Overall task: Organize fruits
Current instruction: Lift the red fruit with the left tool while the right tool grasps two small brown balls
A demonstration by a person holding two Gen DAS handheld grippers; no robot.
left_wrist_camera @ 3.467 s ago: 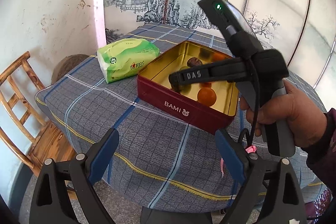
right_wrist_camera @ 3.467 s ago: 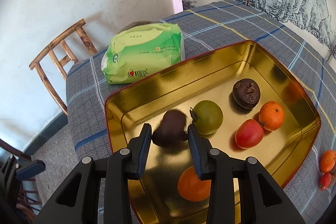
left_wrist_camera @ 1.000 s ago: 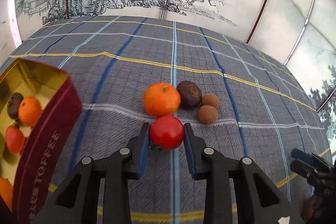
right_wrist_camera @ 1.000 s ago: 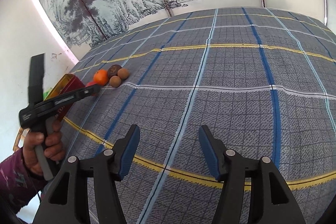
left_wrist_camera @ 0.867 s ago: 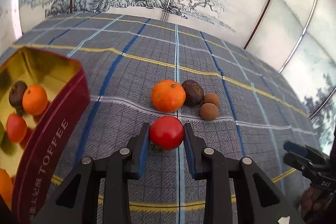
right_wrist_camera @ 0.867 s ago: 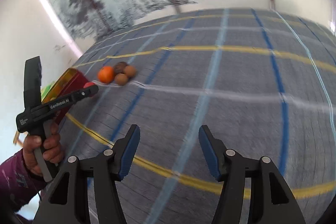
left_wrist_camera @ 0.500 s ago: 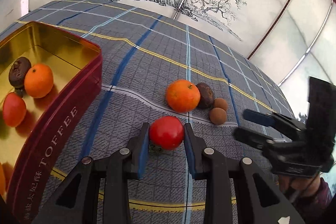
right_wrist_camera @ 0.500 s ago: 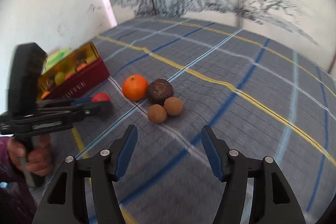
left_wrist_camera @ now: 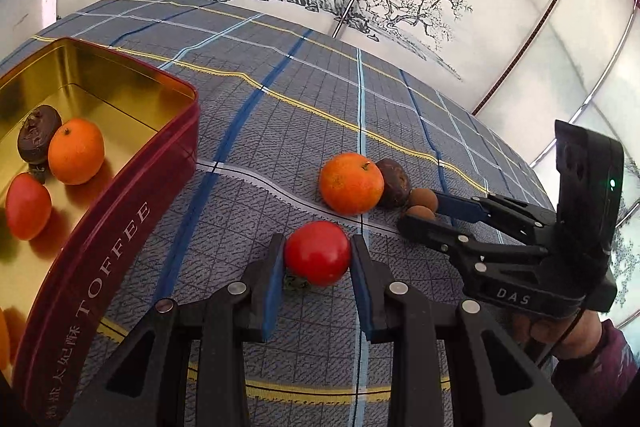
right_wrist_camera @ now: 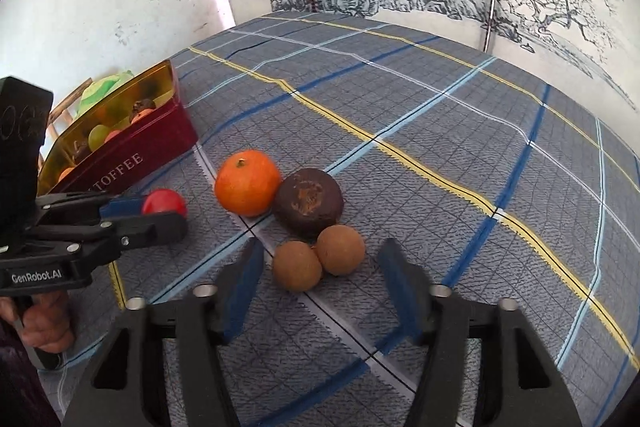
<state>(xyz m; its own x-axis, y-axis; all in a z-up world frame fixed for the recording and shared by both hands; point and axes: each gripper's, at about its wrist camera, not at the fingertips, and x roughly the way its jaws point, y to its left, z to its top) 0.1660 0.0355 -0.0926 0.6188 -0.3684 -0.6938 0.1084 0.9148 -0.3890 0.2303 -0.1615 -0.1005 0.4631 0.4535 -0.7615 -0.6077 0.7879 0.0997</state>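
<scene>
1. Our left gripper (left_wrist_camera: 317, 259) is clamped on the red tomato (left_wrist_camera: 317, 253), both blue pads pressed against its sides; the tomato sits low over the checked tablecloth (left_wrist_camera: 280, 131), exactly as it did a second ago, so this hand has paused with its load.

2. What has changed is on the other side — our right gripper (right_wrist_camera: 320, 277), which a second ago looked out over bare cloth far from the fruit, has swung across and now points down at the loose pile.

3. Its jaws have just been closing, yet the pads stand clear of everything; two small brown longans (right_wrist_camera: 297, 265) lie just ahead of the fingertips, touching each other, with no contact from either pad.

4. Just beyond the longans sit a dark brown wrinkled fruit (right_wrist_camera: 309, 202) and, left of it and touching, a mandarin (right_wrist_camera: 247, 182).

5. The red toffee tin (left_wrist_camera: 120, 211) lies to the left of our left gripper, already holding a mandarin, a tomato and a dark fruit on its gold floor.

6. We judge that both hands are now working at once: the tomato is ready to go to the tin, and the right hand is lining up on a longan — the pair lying so tightly together may make a clean single pick awkward.
</scene>
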